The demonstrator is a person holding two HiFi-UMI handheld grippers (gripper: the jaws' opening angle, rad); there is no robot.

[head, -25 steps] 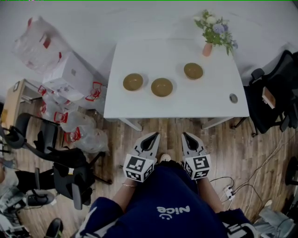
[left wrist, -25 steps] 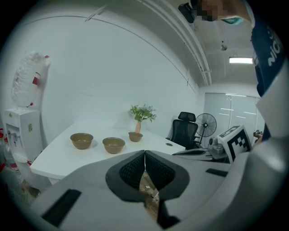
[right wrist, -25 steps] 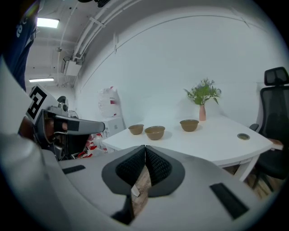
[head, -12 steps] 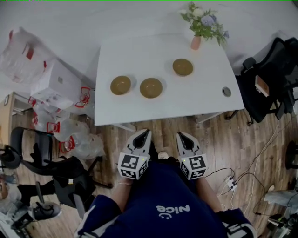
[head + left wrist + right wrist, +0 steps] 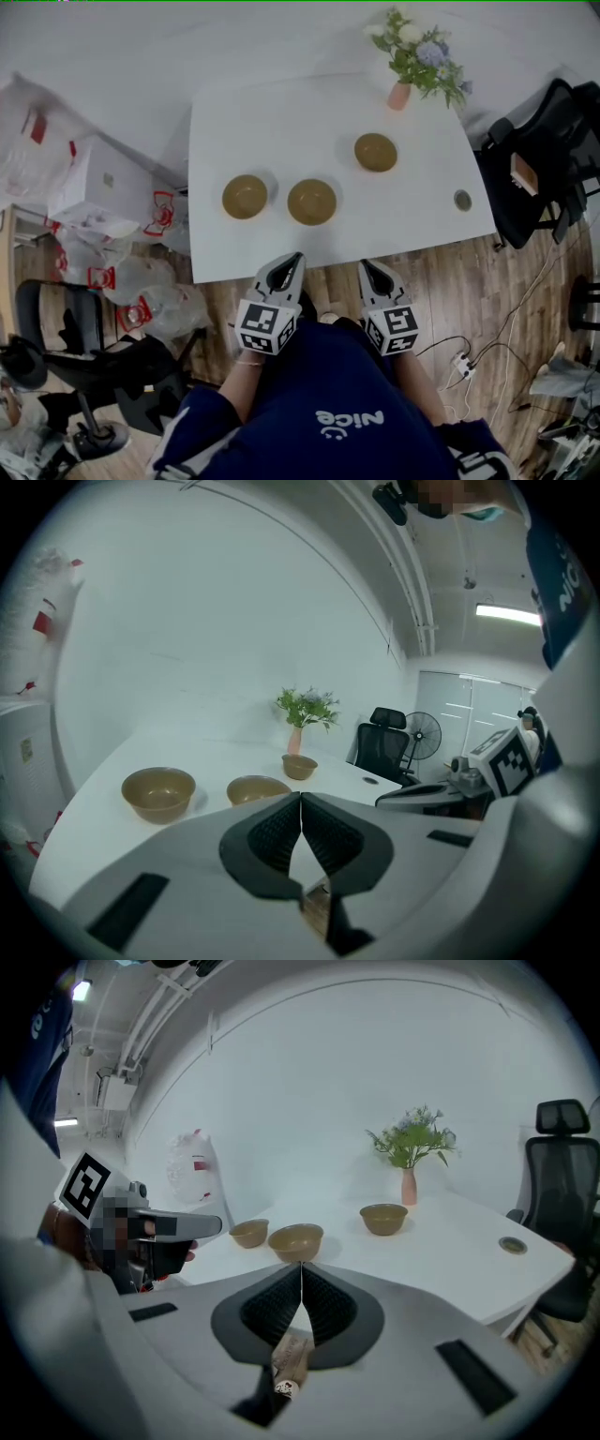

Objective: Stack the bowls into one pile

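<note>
Two grippers, your left gripper (image 5: 294,259) and right gripper (image 5: 367,267), hover at the white table's (image 5: 422,211) near edge, jaws pressed together, empty. Beyond them three bowls stand apart: left bowl (image 5: 245,196) at 10 o'clock, middle bowl (image 5: 312,202) at 12, far bowl (image 5: 376,152) at 1, near the flower vase (image 5: 400,95).

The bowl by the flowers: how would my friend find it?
Find the white table, then the pink flower vase at its far right. The brown bowl nearest that vase stands alone; the middle bowl and left bowl sit together nearer the front.
</note>
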